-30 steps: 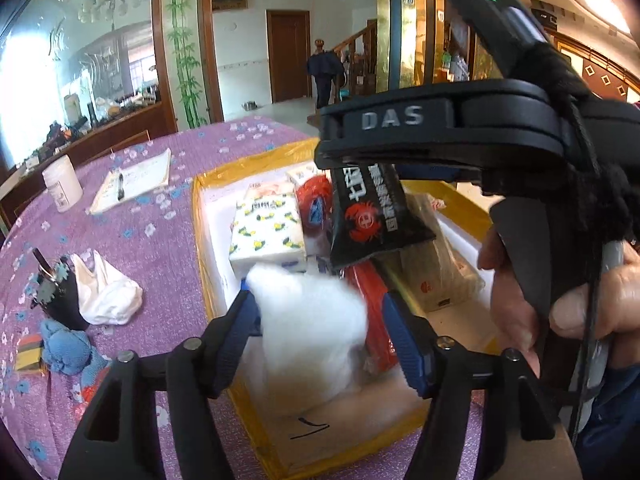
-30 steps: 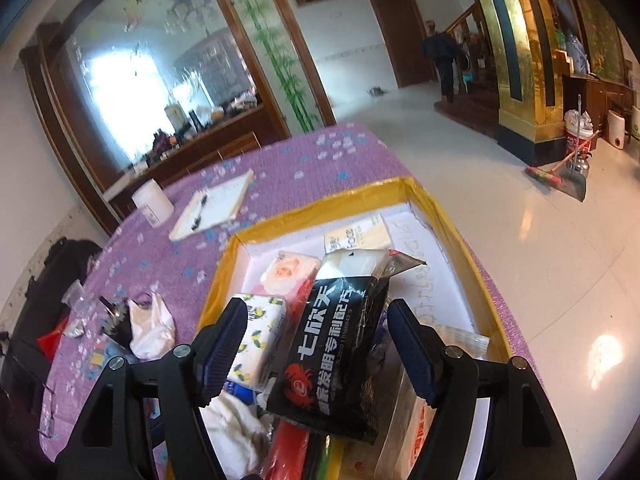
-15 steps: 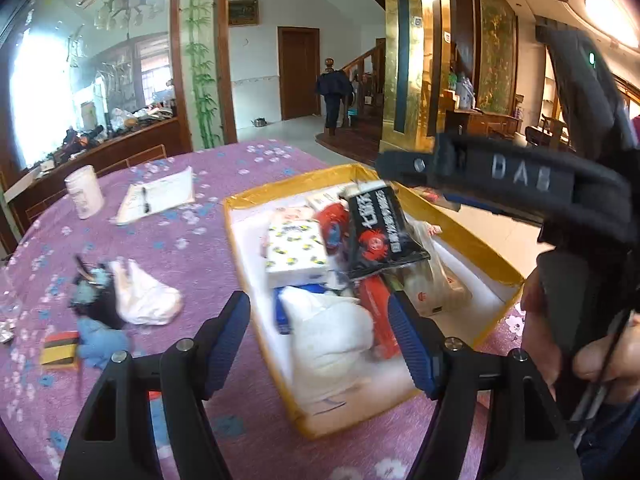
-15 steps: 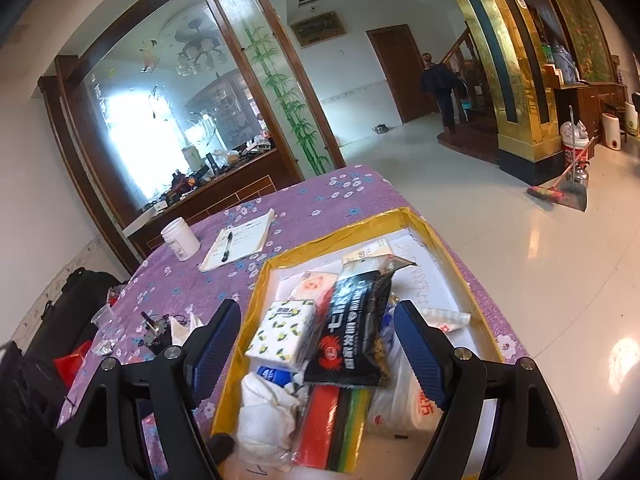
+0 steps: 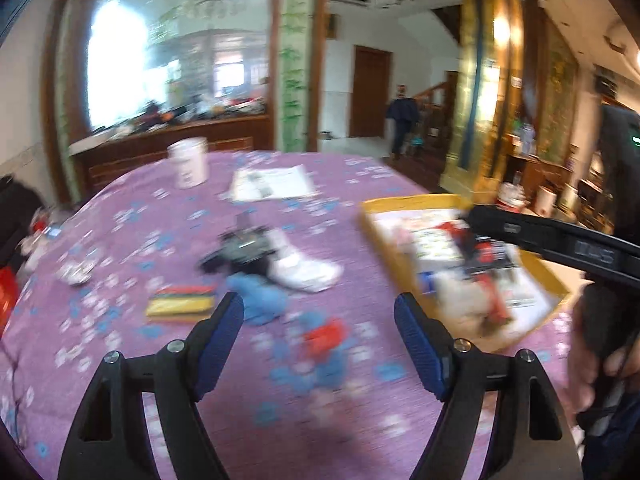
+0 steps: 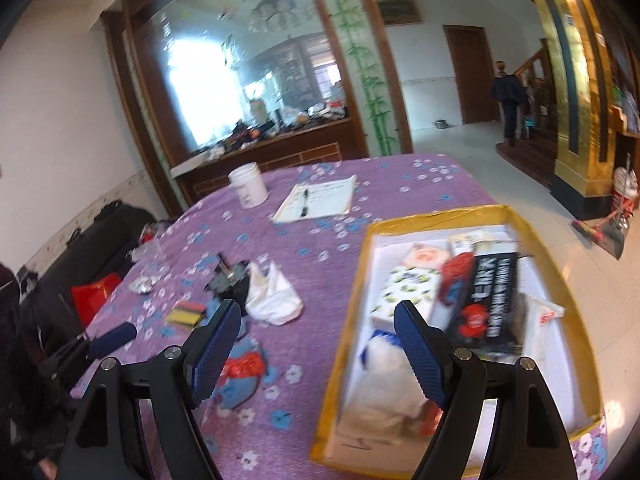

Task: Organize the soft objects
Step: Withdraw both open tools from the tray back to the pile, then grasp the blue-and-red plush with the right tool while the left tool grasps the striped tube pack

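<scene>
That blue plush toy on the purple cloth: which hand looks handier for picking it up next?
Probably the left. The left gripper is open, empty and faces the blue plush toy just beyond its fingers. The right gripper, also open and empty, sits over the yellow-rimmed box edge.

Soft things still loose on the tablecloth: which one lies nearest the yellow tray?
The crumpled white cloth. It lies closest to the yellow tray; the blue plush toy sits nearer the camera, and the striped sponge is farthest left.

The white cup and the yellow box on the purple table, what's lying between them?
In the right wrist view, a paper pad with a black pen on it lies between the white cup and the yellow box.
</scene>
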Motion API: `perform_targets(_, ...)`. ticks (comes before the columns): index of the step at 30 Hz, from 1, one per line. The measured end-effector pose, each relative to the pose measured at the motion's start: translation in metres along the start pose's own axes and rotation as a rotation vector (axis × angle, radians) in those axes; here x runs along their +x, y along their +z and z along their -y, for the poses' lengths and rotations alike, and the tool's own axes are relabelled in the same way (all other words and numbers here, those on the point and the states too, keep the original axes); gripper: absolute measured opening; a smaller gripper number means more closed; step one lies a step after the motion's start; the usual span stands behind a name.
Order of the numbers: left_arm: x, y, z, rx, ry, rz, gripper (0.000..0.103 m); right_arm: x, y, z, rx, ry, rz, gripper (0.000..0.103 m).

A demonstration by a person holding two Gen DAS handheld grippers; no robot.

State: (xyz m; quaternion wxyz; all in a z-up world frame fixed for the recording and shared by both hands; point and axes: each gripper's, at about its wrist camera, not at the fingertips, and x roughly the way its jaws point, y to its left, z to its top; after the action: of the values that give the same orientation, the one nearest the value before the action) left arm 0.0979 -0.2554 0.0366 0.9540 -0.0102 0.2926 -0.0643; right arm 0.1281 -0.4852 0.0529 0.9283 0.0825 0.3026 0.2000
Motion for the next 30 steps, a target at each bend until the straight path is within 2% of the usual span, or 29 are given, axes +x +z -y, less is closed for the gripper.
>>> perform_targets(6,0.022,-0.027,-0.076,-0.153,0.058,-0.131,0.078,0.034,-0.017,-0.036,-0.052,0.045,-0.126,0.083)
perform_targets(9,0.031,-0.036,-0.095,-0.227,0.040,-0.179,0.078,0.063,-0.027,-0.053,-0.057,0.079,-0.226,0.083)
perform_targets(11,0.028,-0.036,-0.099,-0.247,0.010,-0.159,0.078,0.082,-0.033,-0.064,-0.078,0.073,-0.282,0.083)
perform_targets(14,0.028,-0.035,-0.097,-0.237,0.004,-0.154,0.078,0.107,-0.041,-0.076,-0.127,0.023,-0.334,0.081)
perform_targets(18,0.026,-0.036,-0.100,-0.255,-0.006,-0.143,0.078,0.130,-0.047,-0.073,-0.128,-0.010,-0.390,0.069)
perform_targets(20,0.026,-0.036,-0.102,-0.267,-0.009,-0.145,0.078,0.140,-0.052,-0.071,-0.130,-0.023,-0.421,0.047)
perform_targets(22,0.027,-0.035,-0.102,-0.270,-0.014,-0.149,0.078,0.142,-0.051,-0.070,-0.141,-0.036,-0.405,0.035)
perform_targets(24,0.028,-0.035,-0.102,-0.270,-0.014,-0.156,0.078,0.140,-0.050,-0.068,-0.128,-0.011,-0.390,0.034)
perform_targets(30,0.028,-0.022,-0.110,-0.273,-0.030,-0.204,0.078,0.127,-0.043,-0.053,-0.077,0.050,-0.264,0.034)
